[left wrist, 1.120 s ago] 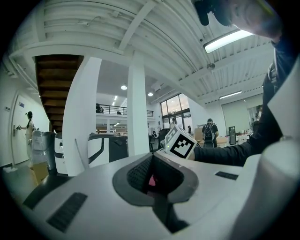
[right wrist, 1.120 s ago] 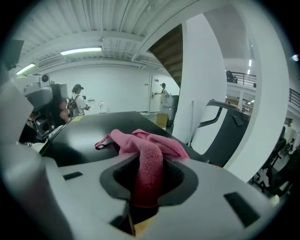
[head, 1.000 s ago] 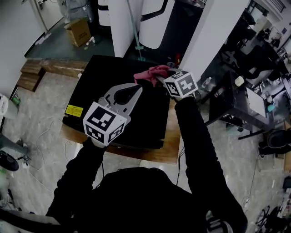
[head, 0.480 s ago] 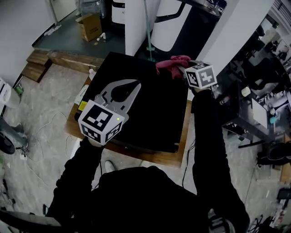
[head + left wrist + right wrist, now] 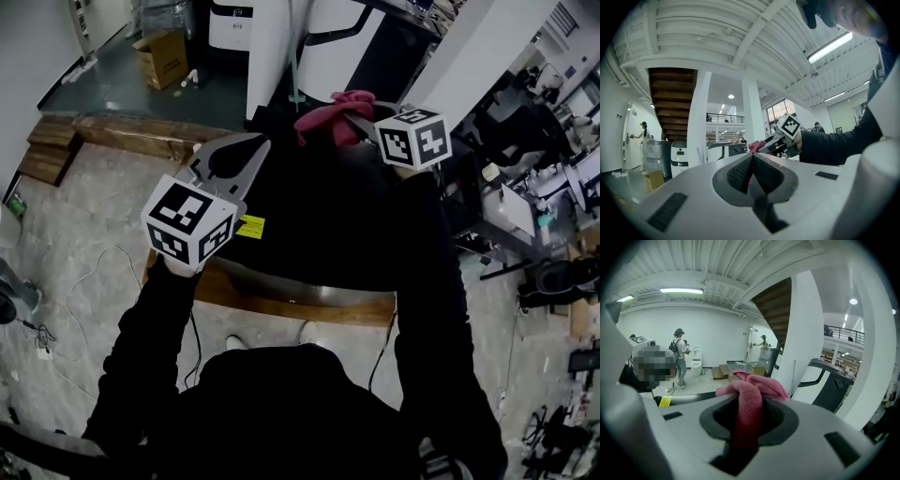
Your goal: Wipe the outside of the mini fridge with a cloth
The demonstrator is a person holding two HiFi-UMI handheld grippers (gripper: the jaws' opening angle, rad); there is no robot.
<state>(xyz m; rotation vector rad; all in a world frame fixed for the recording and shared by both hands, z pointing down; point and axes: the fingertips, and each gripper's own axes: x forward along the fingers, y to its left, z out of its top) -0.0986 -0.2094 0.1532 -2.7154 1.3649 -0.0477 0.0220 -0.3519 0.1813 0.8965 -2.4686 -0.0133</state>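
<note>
The black mini fridge (image 5: pixel 323 230) stands below me, a yellow sticker (image 5: pixel 249 226) on its top. My right gripper (image 5: pixel 354 122) is shut on a pink cloth (image 5: pixel 328 114), held above the fridge's far edge. In the right gripper view the cloth (image 5: pixel 751 392) bunches out between the jaws of that gripper (image 5: pixel 749 405). My left gripper (image 5: pixel 255 142) is shut and holds nothing, raised over the fridge's far left corner. The left gripper (image 5: pixel 752 158) faces level across the room, where the right gripper (image 5: pixel 780 138) and the cloth (image 5: pixel 757 146) show.
The fridge rests on a wooden board (image 5: pixel 291 300) on the tiled floor. A cardboard box (image 5: pixel 161 54), wooden steps (image 5: pixel 47 155) and white machines (image 5: pixel 230 19) lie beyond it. Desks with equipment (image 5: pixel 525 216) stand at the right. Cables (image 5: pixel 84 281) trail on the floor at the left.
Both grippers have risen and gone toward the fridge's far edge, the left one drifting left. The cloth stayed in the right gripper. The head view has shifted.
</note>
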